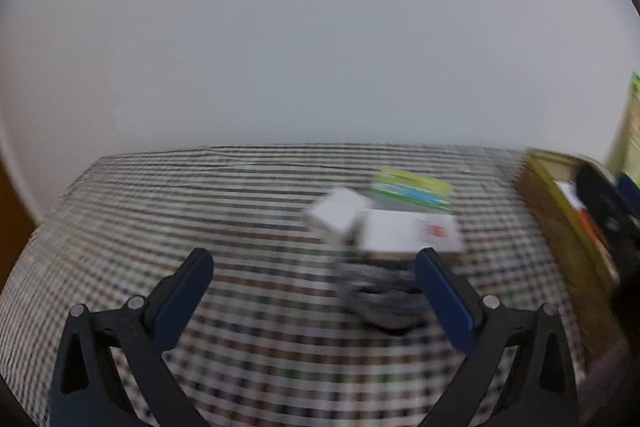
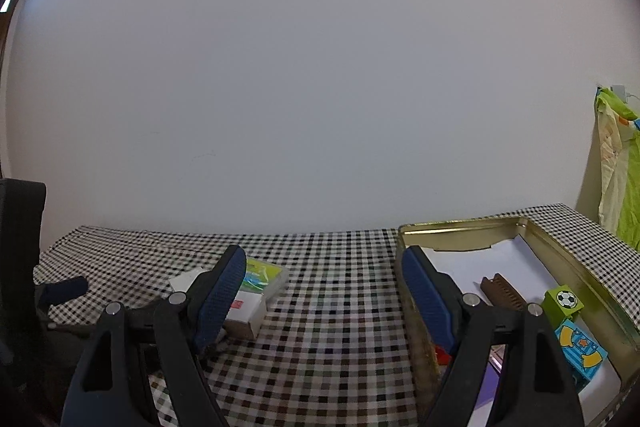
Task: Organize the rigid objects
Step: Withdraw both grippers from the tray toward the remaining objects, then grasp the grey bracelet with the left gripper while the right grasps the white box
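Note:
On the checkered tablecloth (image 2: 320, 307) lie a white box with a red mark (image 1: 412, 231), a small white box (image 1: 336, 215), a green-yellow packet (image 1: 412, 189) and a dark round object (image 1: 384, 303); this view is blurred. My left gripper (image 1: 314, 267) is open and empty, above the cloth just before them. My right gripper (image 2: 324, 267) is open and empty, between those boxes (image 2: 244, 311) and a gold tin (image 2: 580, 267). The tin holds a brown comb (image 2: 504, 295), a green football block (image 2: 562, 305) and a blue block (image 2: 582, 351).
A plain white wall stands behind the table. The gold tin (image 1: 560, 227) shows at the right of the left wrist view. A yellow-green cloth (image 2: 620, 167) hangs at the far right. The left gripper's fingertip (image 2: 64, 289) shows at the left of the right wrist view.

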Tool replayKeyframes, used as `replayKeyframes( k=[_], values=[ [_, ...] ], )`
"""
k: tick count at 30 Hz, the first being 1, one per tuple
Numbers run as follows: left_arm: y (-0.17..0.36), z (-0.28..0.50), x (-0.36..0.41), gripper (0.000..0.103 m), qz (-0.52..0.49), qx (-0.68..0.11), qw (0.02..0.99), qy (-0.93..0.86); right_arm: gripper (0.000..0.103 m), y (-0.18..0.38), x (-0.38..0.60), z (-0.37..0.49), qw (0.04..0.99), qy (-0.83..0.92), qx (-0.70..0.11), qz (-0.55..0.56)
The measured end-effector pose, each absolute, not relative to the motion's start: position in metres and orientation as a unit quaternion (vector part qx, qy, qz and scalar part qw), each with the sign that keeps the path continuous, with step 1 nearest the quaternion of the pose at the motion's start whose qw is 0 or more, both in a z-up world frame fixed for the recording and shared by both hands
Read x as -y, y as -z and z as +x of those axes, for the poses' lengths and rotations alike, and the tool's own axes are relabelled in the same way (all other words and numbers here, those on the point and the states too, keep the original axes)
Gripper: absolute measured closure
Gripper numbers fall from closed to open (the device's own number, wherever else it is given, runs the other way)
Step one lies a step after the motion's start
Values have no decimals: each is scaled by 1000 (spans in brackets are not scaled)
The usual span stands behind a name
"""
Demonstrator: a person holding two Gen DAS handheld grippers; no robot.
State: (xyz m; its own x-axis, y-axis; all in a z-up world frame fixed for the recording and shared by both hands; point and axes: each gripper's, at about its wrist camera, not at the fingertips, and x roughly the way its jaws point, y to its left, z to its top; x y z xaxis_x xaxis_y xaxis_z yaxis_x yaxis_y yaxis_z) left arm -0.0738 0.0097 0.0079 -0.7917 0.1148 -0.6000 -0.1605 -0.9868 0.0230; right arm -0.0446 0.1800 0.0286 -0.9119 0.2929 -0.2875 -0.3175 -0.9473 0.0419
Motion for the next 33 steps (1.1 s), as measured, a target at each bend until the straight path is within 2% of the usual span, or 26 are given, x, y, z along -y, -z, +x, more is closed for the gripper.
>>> replayKeyframes(
  k=[6, 8, 10, 13, 20, 27, 33],
  values=[
    [3, -82, -37, 3, -349, -59, 97, -930, 21, -23, -192, -54, 151, -972, -65, -166],
    [10, -94, -39, 16, -376, -54, 85, -921, 21, -21, -194, -58, 147, -972, -64, -171],
    [13, -102, -35, 24, -393, -26, 102, -914, 21, -21, -194, -58, 145, -973, -63, -171],
    [16, -105, -28, 31, -405, -4, 114, -907, 21, -21, -196, -59, 145, -972, -64, -172],
    [17, -90, -17, 31, -411, -3, 147, -900, 21, -22, -196, -55, 146, -971, -71, -175],
    [21, -83, -7, 27, -434, -7, 140, -890, 21, -22, -197, -55, 141, -970, -78, -181],
    [23, -88, -10, 34, -431, 2, 136, -892, 21, -21, -197, -56, 137, -970, -78, -186]
  ],
)
